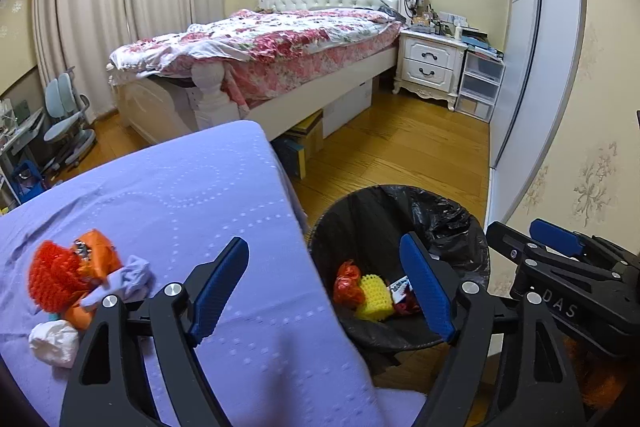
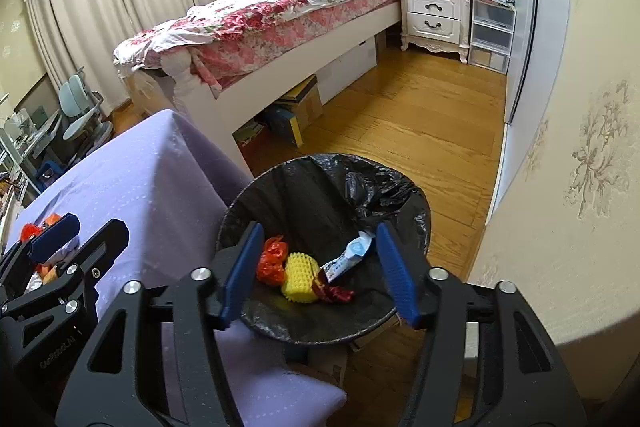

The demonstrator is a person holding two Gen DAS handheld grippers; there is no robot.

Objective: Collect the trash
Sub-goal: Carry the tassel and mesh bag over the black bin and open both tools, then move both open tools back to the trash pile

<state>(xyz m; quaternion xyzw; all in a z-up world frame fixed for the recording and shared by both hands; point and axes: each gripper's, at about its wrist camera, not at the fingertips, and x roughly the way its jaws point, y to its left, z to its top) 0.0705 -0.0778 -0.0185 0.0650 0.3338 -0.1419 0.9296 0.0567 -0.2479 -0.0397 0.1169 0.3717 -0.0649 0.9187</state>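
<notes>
A black-lined trash bin (image 2: 416, 211) stands on the floor beside a purple-covered table (image 1: 208, 187). Inside lie a red wrapper (image 2: 272, 259), a yellow foam net (image 2: 300, 277), a white-blue packet (image 2: 352, 253) and a dark red wrapper (image 2: 336, 294); the bin also shows in the left wrist view (image 1: 468, 227). My right gripper (image 2: 318, 267) is open and empty above the bin. My left gripper (image 1: 326, 287) is open and empty over the table edge. On the table lie a red foam net (image 1: 54, 273), an orange wrapper (image 1: 98, 253), a crumpled pale cloth scrap (image 1: 134, 277) and a white paper ball (image 1: 54, 343).
A bed (image 1: 272, 43) with a floral quilt stands behind the table, with boxes (image 2: 296, 111) under it. A white nightstand (image 1: 430, 65) and plastic drawers (image 1: 480, 87) are at the far right. Wood floor (image 2: 420, 131) lies between bin and bed. A wall (image 2: 580, 147) runs along the right.
</notes>
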